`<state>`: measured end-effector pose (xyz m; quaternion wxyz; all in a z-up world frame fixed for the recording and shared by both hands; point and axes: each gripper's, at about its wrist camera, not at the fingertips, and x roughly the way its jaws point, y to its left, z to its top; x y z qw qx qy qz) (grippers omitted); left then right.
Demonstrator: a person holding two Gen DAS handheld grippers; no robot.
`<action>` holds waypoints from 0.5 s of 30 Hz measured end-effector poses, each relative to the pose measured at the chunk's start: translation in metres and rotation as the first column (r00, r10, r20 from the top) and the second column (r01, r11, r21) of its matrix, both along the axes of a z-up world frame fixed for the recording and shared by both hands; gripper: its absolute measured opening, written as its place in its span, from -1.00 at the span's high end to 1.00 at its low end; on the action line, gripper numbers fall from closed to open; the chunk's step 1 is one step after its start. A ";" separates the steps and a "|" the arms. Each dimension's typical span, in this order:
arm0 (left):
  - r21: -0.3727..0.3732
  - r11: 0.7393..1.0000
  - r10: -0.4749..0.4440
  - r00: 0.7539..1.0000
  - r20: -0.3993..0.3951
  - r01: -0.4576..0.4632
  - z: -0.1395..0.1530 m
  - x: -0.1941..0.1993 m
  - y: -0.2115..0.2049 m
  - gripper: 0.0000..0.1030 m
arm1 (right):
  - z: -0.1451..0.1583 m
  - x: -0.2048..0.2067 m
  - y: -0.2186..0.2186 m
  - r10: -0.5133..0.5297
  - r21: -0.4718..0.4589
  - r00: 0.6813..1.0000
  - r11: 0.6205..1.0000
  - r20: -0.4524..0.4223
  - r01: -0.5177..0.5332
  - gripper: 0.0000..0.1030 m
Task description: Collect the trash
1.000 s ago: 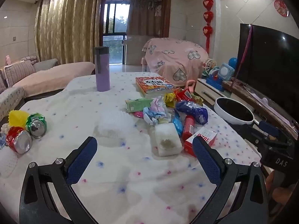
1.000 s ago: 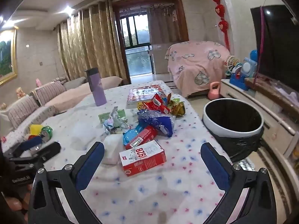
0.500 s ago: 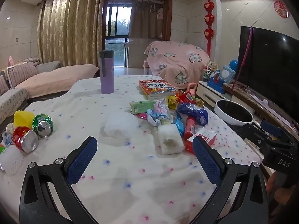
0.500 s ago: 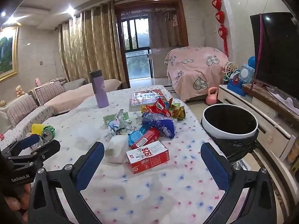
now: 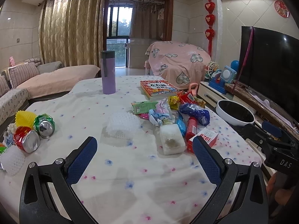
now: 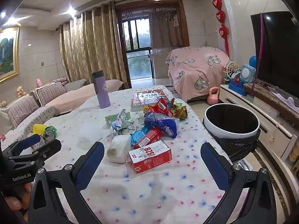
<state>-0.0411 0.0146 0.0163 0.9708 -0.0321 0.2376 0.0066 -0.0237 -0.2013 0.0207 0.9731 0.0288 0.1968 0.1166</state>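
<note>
Trash lies in a heap on the flowered tablecloth (image 5: 119, 179): a red and white box (image 6: 150, 156), a white sponge block (image 5: 171, 139), a blue snack bag (image 6: 162, 124), crumpled paper (image 6: 122, 124) and a white foam net (image 5: 122, 124). Two crushed cans (image 5: 35, 132) sit at the table's left edge. A white bin with a black liner (image 6: 231, 125) stands off the table's right side. My left gripper (image 5: 143, 155) hangs open over bare cloth, short of the heap. My right gripper (image 6: 152, 160) is open too, with the box seen between its fingers.
A purple flask (image 5: 108, 72) and a stack of books (image 5: 160, 89) stand at the table's far end. A yellow cup (image 5: 25, 118) lies by the cans. Sofas (image 5: 37, 82) run along the left, and a TV stand (image 6: 261, 112) lines the right wall.
Both grippers have drawn back and risen slightly, so the table and trash look smaller and farther. Both stay open, and nothing on the table has moved.
</note>
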 end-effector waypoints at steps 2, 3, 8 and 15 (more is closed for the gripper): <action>-0.002 1.000 0.000 1.000 0.001 0.000 0.000 0.000 0.000 -1.00 | 0.000 0.000 0.000 0.001 0.002 1.000 1.000 0.002 -0.001 -1.00; -0.003 1.000 0.000 1.000 0.000 0.000 0.000 0.000 0.000 -1.00 | 0.000 0.000 -0.001 0.001 0.005 1.000 1.000 0.003 -0.001 -1.00; -0.002 1.000 0.000 1.000 0.000 0.000 -0.001 0.001 0.000 -1.00 | 0.000 0.001 -0.002 0.006 0.016 1.000 1.000 -0.002 -0.006 -1.00; -0.005 1.000 -0.001 1.000 -0.001 0.001 -0.002 0.001 0.000 -1.00 | -0.001 0.001 -0.002 0.008 0.015 1.000 1.000 -0.003 -0.008 -1.00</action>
